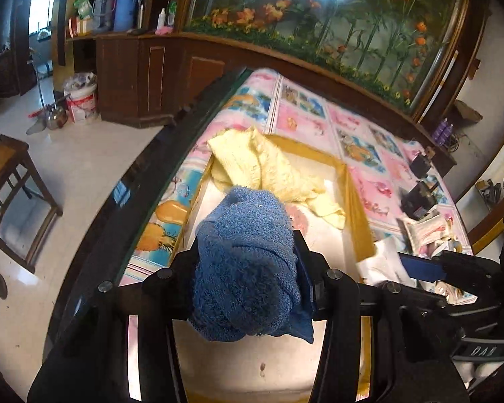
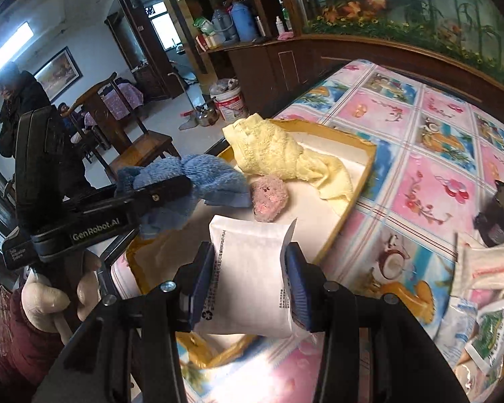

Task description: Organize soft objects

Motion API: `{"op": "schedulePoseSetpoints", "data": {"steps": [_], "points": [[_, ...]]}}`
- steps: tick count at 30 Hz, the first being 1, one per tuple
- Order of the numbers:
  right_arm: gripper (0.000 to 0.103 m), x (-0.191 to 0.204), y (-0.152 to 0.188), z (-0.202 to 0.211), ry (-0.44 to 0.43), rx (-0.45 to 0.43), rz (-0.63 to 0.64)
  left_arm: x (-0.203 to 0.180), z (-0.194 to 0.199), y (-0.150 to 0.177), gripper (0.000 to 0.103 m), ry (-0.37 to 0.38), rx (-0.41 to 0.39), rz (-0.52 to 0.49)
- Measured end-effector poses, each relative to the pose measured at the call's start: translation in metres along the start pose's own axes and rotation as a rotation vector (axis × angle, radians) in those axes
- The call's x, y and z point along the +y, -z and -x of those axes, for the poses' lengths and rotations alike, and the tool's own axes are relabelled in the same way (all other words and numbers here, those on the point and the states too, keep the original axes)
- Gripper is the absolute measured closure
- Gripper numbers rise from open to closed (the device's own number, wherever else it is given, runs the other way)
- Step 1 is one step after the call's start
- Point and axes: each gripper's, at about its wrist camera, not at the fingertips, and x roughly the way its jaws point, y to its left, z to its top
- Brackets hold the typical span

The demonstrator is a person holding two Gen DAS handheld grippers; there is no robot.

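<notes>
Blue towel (image 1: pixel 245 268) clamped in left hand-held gripper (image 1: pixel 248 288); right hand-held gripper (image 2: pixel 248 288) grips white pouch (image 2: pixel 248 268).

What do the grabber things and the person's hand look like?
Both grippers are black frames with silver screws and blue ribbed pads. The left gripper has white "GenRobot.AI" lettering on its side. The hand under it is bare, with a dark red sleeve. No cables show.

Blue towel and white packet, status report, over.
Left gripper shut on blue towel, above the box. Right gripper shut on white packet. Yellow towel, pink plush inside box.
</notes>
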Motion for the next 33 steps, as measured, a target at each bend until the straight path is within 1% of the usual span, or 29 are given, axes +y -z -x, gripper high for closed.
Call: {"op": "schedulePoseSetpoints", "data": {"steps": [2, 3, 6, 8, 9, 11, 13, 15, 19, 24, 25, 30, 33], "points": [[0.057, -0.001, -0.006, -0.015, 0.020, 0.007, -0.004, 0.009, -0.006, -0.003, 0.054, 0.045, 0.023, 0.036], [0.054, -0.002, -0.008, -0.022, 0.020, 0.008, -0.011, 0.012, -0.008, -0.003, 0.054, 0.069, 0.026, 0.054], [0.050, -0.010, -0.013, -0.037, -0.004, 0.034, -0.047, 0.019, -0.004, -0.005, 0.049, 0.132, 0.012, 0.089], [0.050, -0.012, -0.013, -0.042, -0.013, 0.040, -0.063, 0.022, -0.001, -0.008, 0.040, 0.182, 0.007, 0.106], [0.049, -0.013, -0.013, -0.042, -0.013, 0.040, -0.067, 0.025, 0.000, -0.009, 0.039, 0.203, 0.005, 0.118], [0.049, -0.017, -0.012, -0.039, -0.010, 0.033, -0.079, 0.027, 0.004, -0.011, 0.039, 0.216, 0.000, 0.137], [0.049, -0.021, -0.011, -0.031, -0.012, 0.015, -0.097, 0.023, 0.011, -0.012, 0.039, 0.199, -0.013, 0.127], [0.049, -0.025, -0.007, -0.020, -0.014, -0.005, -0.110, 0.014, 0.018, -0.010, 0.039, 0.144, -0.027, 0.090], [0.049, -0.038, 0.005, 0.008, 0.005, -0.058, -0.134, -0.016, 0.030, -0.002, 0.039, -0.026, -0.073, -0.018], [0.049, -0.057, 0.028, 0.042, 0.051, -0.119, -0.167, -0.057, 0.040, 0.016, 0.039, -0.311, -0.165, -0.139], [0.049, -0.062, 0.032, 0.047, 0.060, -0.127, -0.170, -0.062, 0.042, 0.021, 0.038, -0.338, -0.179, -0.151], [0.048, -0.079, 0.060, 0.075, 0.102, -0.159, -0.202, -0.091, 0.050, 0.037, 0.038, -0.421, -0.214, -0.215], [0.048, -0.092, 0.074, 0.089, 0.113, -0.176, -0.244, -0.108, 0.056, 0.045, 0.039, -0.451, -0.238, -0.253]]}}
